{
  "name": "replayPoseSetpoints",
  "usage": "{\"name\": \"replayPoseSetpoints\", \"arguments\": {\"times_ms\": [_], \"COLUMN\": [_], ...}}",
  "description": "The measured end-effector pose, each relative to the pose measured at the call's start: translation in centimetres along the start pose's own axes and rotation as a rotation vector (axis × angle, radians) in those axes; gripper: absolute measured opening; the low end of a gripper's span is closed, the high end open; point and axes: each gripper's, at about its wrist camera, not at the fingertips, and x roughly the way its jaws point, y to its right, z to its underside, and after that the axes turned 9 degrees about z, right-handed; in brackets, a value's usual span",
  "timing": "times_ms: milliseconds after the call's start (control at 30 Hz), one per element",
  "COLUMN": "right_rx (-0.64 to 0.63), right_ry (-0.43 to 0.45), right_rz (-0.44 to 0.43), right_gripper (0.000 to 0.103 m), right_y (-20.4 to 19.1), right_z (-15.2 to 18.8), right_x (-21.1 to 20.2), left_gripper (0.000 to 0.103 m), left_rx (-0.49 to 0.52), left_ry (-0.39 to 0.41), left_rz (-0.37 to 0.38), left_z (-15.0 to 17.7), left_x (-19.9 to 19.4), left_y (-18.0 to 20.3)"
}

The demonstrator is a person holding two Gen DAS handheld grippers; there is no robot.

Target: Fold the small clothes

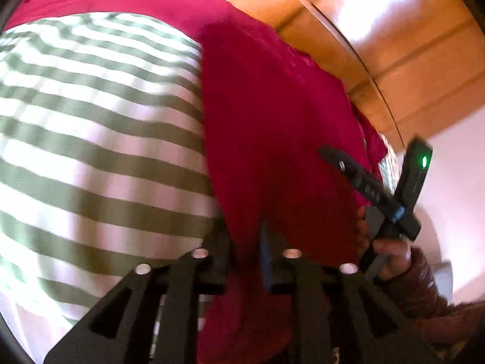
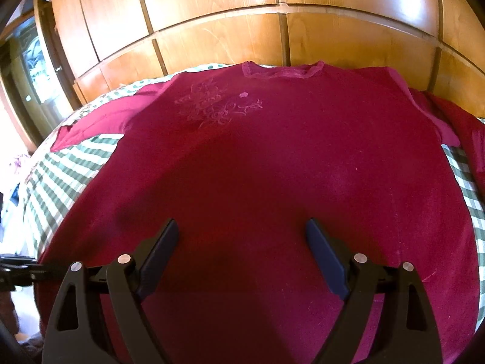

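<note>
The left tongs (image 1: 247,242) are narrowed on the hem of the red top (image 2: 257,166), spread flat on the green-striped bedsheet (image 1: 91,127). The right tongs (image 2: 242,251) hover wide above it. Wooden panelling (image 2: 242,30) stands behind; the left view is blurred.

Bedroom, checked bedspread (image 2: 60,179), wooden wardrobe (image 2: 242,15)
</note>
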Motion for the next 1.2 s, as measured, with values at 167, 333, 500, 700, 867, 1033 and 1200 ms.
{"name": "replayPoseSetpoints", "arguments": {"times_ms": [167,333,500,700,867,1033,1200], "right_rx": [-0.027,-0.051,-0.068,-0.080,-0.077,-0.074,-0.068], "right_ry": [-0.002,-0.007,-0.015,-0.025,-0.026,-0.025,-0.020], "right_rz": [0.019,0.047,0.068,0.082,0.077,0.069,0.062], "right_gripper": [0.089,0.091,0.093,0.096,0.096,0.098,0.098], "right_y": [-0.5,-1.0,-1.4,-1.7,-1.6,-1.5,-1.2], "right_z": [0.0,0.1,0.1,0.0,-0.1,-0.1,0.0], "right_x": [0.1,0.3,0.6,0.9,0.9,1.0,0.9], "left_gripper": [0.046,0.055,0.059,0.013,0.005,0.011,0.051], "left_rx": [-0.167,-0.399,-0.527,-0.488,-0.439,-0.450,-0.474], "left_ry": [0.244,0.471,0.565,0.552,0.620,0.532,0.535], "left_rz": [-0.171,-0.372,-0.426,-0.483,-0.473,-0.600,-0.648], "left_z": [-5.2,-11.9,-16.9,-21.7,-19.8,-16.4,-16.9], "left_x": [-6.6,-14.0,-17.2,-14.5,-16.4,-15.3,-14.5], "left_y": [-7.3,-17.0,-22.7,-23.2,-21.4,-22.1,-21.0]}}
